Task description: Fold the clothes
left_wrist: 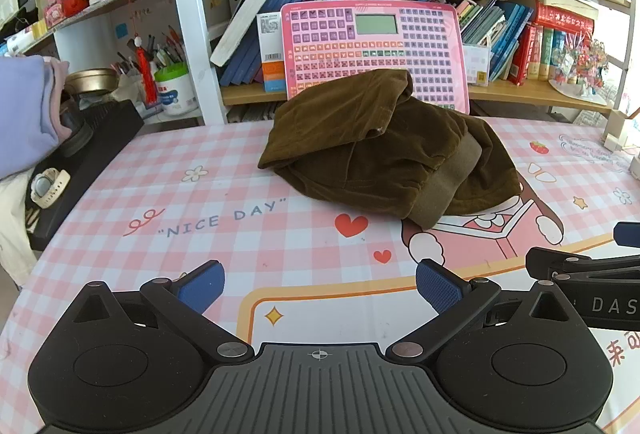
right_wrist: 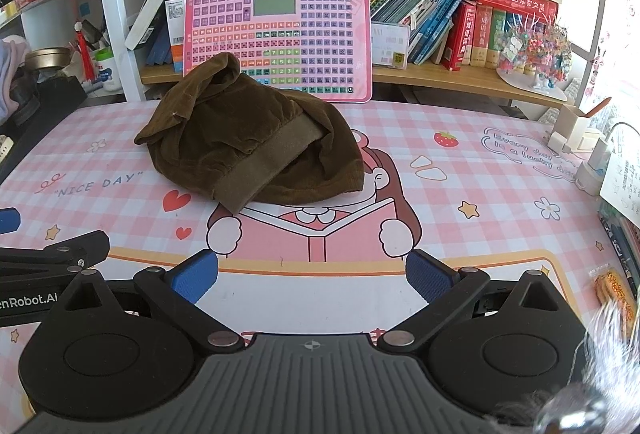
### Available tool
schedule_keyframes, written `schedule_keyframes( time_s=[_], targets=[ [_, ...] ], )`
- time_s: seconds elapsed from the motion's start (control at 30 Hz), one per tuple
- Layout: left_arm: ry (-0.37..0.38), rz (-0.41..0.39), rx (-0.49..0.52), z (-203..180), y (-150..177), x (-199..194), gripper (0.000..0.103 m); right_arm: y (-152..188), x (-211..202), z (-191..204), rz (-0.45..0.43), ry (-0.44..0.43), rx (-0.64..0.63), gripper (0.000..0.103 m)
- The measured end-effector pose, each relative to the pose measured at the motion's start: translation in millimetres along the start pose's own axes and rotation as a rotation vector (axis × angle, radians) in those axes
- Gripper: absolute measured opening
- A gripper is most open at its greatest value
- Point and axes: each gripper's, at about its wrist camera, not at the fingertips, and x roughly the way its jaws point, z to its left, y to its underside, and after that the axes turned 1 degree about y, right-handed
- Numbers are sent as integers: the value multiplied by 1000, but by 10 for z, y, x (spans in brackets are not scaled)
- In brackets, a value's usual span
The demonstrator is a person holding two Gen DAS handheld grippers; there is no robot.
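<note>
A brown corduroy garment (left_wrist: pixel 384 150) lies crumpled in a heap on the pink checked table mat (left_wrist: pixel 224 194), its ribbed hem band facing the near side. The right wrist view shows the same heap (right_wrist: pixel 248 138) left of centre on the mat (right_wrist: pixel 460 174). My left gripper (left_wrist: pixel 320 288) hovers over the mat well short of the garment, blue pads wide apart, nothing between them. My right gripper (right_wrist: pixel 312 280) is likewise open and empty, short of the heap. Each gripper shows at the edge of the other's view.
A pink keyboard-style learning toy (left_wrist: pixel 372 46) leans on the bookshelf right behind the garment. Folded lavender clothes (left_wrist: pixel 24 110) and a black box with a watch (left_wrist: pixel 48 186) sit at the left. Chargers and a white holder (right_wrist: pixel 576 138) crowd the right edge.
</note>
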Motion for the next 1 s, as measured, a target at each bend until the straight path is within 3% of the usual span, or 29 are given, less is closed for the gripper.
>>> schedule_keyframes(
  time_s=[1.0],
  targets=[
    [-1, 7, -1, -19, -11, 30, 103, -5, 17, -13, 3, 1, 0, 101]
  ],
)
